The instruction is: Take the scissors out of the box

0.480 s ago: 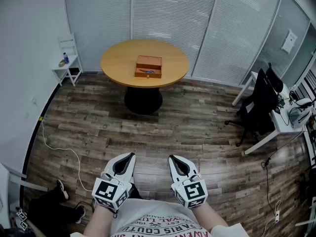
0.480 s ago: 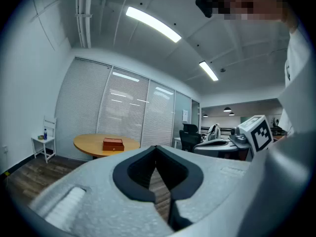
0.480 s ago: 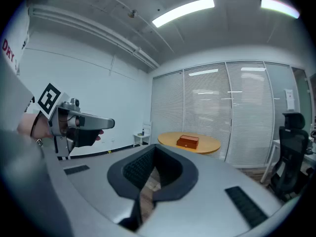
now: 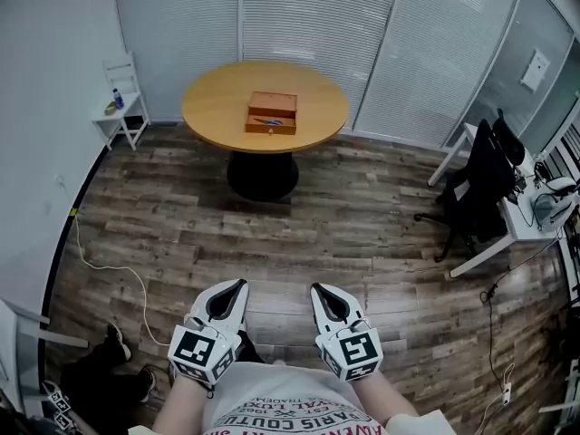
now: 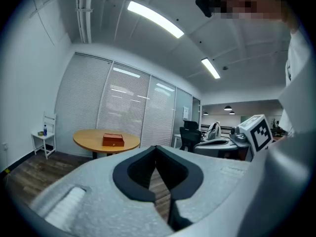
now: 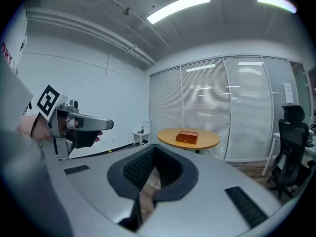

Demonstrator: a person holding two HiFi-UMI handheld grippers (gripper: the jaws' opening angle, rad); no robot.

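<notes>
Since only the view shifts slightly, left gripper (image 4: 237, 286) and right gripper (image 4: 317, 290) stay bottom centre, jaws closed, empty. Bluish scissors (image 4: 269, 120) lie in the open brown wooden box (image 4: 271, 107) on the round wooden table (image 4: 217, 107), upper centre, well apart. Approach not yet started.

The box (image 4: 271, 113) on the desk (image 4: 217, 107) is way across the room, so from the head view the scissors (image 4: 269, 120) are just a tiny bluish streak in it. Both gripper views only get the box's side, so its inside is hidden. Someone's legs (image 4: 86, 381) at bottom left get chopped off by the edge.
</notes>
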